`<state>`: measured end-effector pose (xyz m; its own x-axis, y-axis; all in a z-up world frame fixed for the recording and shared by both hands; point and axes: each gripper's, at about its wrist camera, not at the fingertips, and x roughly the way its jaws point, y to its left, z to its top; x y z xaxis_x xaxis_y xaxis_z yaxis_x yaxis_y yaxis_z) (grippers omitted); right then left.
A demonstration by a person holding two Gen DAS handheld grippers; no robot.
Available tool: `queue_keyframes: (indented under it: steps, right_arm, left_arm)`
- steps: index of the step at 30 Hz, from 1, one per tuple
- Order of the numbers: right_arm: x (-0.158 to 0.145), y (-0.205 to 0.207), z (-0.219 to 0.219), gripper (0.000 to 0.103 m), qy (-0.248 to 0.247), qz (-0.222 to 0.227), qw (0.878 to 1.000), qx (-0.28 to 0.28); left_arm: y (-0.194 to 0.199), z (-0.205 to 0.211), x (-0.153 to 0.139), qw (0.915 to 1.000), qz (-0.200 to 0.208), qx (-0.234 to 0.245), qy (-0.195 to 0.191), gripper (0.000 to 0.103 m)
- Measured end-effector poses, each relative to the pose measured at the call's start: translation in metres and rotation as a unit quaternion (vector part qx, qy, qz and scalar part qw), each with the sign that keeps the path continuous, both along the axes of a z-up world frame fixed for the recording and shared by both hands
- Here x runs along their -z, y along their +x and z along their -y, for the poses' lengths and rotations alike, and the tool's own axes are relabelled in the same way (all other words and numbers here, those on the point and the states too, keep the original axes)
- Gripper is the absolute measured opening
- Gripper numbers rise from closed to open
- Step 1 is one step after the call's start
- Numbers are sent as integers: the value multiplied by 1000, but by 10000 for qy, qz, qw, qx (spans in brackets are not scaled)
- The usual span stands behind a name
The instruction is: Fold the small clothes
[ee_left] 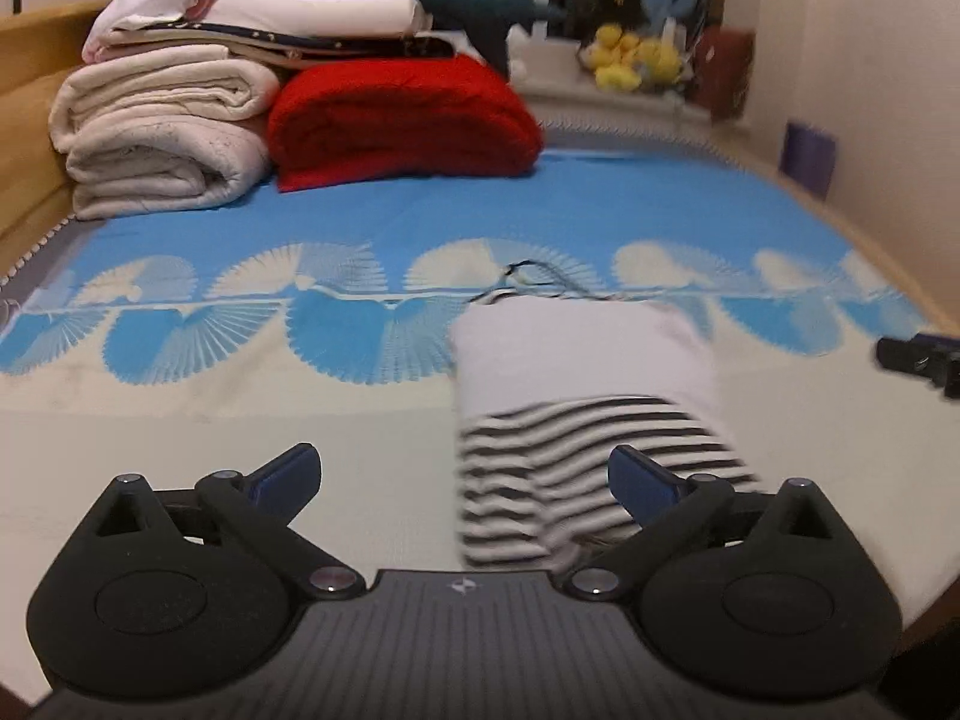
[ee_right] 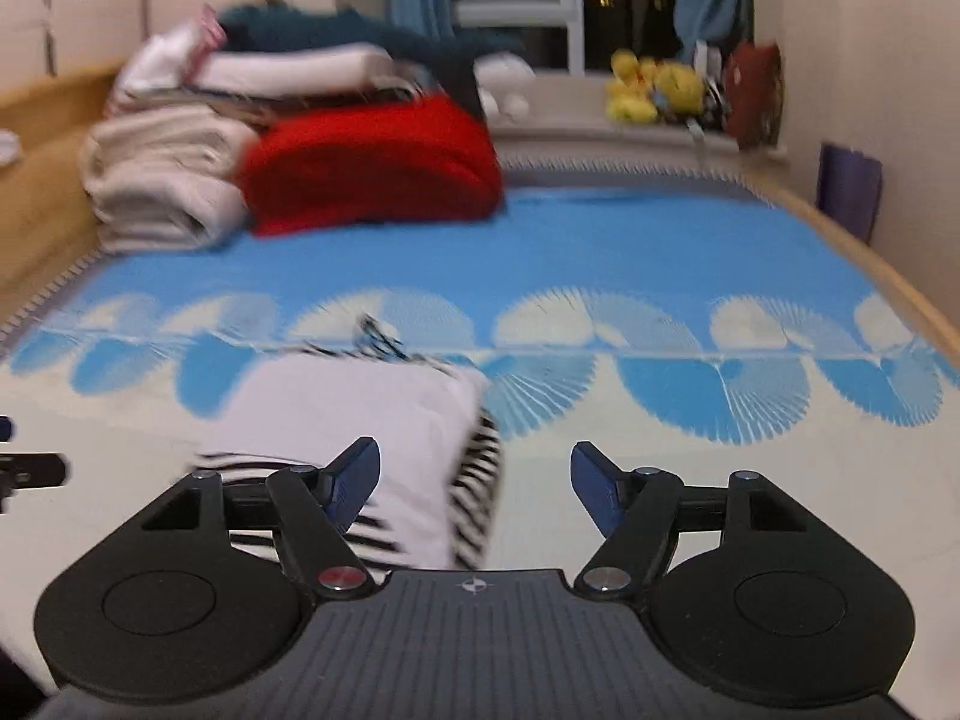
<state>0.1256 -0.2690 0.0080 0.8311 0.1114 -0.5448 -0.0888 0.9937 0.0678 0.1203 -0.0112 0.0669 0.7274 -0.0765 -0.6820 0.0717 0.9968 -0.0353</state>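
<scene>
A small folded garment (ee_left: pixel 576 384), white with black-and-white stripes, lies on the bed's blue and cream cover (ee_left: pixel 240 408). In the left wrist view it sits just ahead and right of my left gripper (ee_left: pixel 465 477), which is open and empty. In the right wrist view the garment (ee_right: pixel 360 414) lies ahead and left of my right gripper (ee_right: pixel 474 483), which is open and empty, with its left fingertip (ee_right: pixel 354 474) over the cloth. The right gripper's tip shows at the right edge of the left wrist view (ee_left: pixel 918 357).
A stack of folded cream blankets (ee_left: pixel 156 132), a red blanket (ee_left: pixel 402 120) and other folded laundry sits at the far left of the bed. Yellow plush toys (ee_left: pixel 636 57) rest on the window sill. A wooden bed frame (ee_left: pixel 30 90) runs along the left, a wall on the right.
</scene>
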Motion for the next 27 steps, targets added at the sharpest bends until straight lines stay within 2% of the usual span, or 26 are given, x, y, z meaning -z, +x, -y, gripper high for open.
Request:
queue_keyframes:
  steps: [2,4,5,7,9,10,12,15,19,23,27]
  right_arm:
    - [-2,-19,-6,75,54,100,9999,35]
    - [2,-37,-13,89,128,137,9997,175]
    - [9,-46,-15,91,159,140,9994,276]
    - [24,-55,-19,97,238,-49,9991,356]
    - [37,-55,-22,97,353,-478,9977,332]
    - [40,-53,-22,97,413,-528,9972,319]
    - [40,-54,-28,98,300,-405,9982,340]
    - [47,-49,-38,100,12,-402,9986,343]
    - [56,-43,-46,100,-99,-476,9984,304]
    - [57,-43,-55,100,-258,-388,9989,108]
    - [56,-44,-57,100,-205,-363,9991,62]
  left_arm:
    - [-17,7,-1,9999,-50,-22,-163,102]
    - [-31,14,2,9996,-41,-56,-278,102]
    - [-37,18,8,9995,-4,-42,-305,102]
    - [-46,23,25,9999,71,-118,-101,102]
    - [-46,29,41,9981,-87,-439,427,102]
    - [-43,30,44,9969,-239,-592,457,102]
    - [-37,26,44,9971,-263,-696,180,102]
    - [-30,30,46,9968,-228,-680,364,102]
    - [-22,25,53,9958,-499,-749,150,102]
    - [-20,25,57,9957,-530,-753,109,102]
    - [-20,30,58,9960,-549,-696,84,102]
